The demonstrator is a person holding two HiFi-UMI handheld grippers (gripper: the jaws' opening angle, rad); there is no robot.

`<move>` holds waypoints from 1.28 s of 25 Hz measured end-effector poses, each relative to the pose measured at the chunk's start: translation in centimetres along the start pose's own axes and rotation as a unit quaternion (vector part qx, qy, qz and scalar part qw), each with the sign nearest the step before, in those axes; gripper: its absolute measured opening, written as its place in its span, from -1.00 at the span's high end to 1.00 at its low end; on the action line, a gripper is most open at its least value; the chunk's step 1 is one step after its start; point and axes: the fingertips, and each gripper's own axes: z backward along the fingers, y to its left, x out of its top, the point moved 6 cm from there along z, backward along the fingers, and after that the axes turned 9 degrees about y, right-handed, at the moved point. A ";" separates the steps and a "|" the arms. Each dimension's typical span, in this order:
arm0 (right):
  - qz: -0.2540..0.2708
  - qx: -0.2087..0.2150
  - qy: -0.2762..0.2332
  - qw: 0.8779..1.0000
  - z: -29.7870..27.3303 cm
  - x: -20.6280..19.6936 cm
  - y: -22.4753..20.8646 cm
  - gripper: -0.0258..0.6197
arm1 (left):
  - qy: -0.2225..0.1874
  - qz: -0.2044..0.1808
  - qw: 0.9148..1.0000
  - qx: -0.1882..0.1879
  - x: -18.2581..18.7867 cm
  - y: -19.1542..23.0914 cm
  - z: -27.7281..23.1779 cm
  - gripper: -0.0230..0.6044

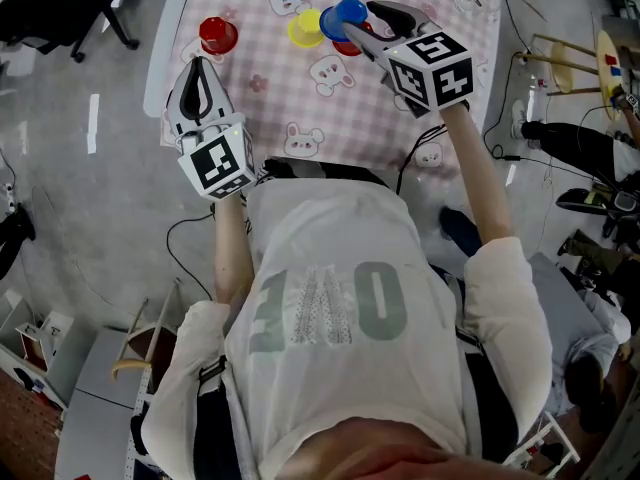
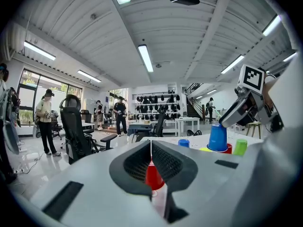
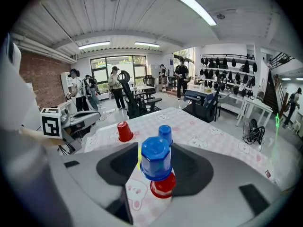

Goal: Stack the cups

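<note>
The right gripper (image 3: 156,168) clamps an upturned blue cup (image 3: 155,156) over a red cup (image 3: 164,186) on the table (image 3: 203,136), left gripper (image 2: 151,161) closed, empty; an off-centre release could topple both.

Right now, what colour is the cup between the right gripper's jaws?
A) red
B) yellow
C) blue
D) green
C: the blue cup sits upside down between the jaws of the right gripper, just above a red cup.
</note>
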 end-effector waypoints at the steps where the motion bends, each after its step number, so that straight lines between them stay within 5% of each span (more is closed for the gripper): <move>1: 0.000 0.002 -0.004 1.000 0.2 0.1 0.0 0.27 | 0.000 0.000 1.000 -0.001 0.0 -0.1 -0.1 0.84; 9: 0.020 0.003 -0.050 0.999 3.3 3.2 -1.0 0.27 | -0.004 -0.006 1.000 -0.004 0.6 -0.5 -0.5 0.84; 16: 0.144 0.044 -0.049 0.987 3.5 7.9 -3.6 0.26 | 0.009 -0.010 1.000 0.018 0.2 -0.3 -0.6 0.84; 24: 0.217 0.121 0.015 0.969 -6.3 7.9 -5.9 0.15 | 0.035 -0.017 0.997 0.065 0.1 -0.3 -0.5 0.84; 32: 0.225 0.145 0.060 0.962 -13.8 6.0 -6.4 0.15 | 0.035 -0.024 0.995 0.087 1.3 -1.5 -0.3 0.84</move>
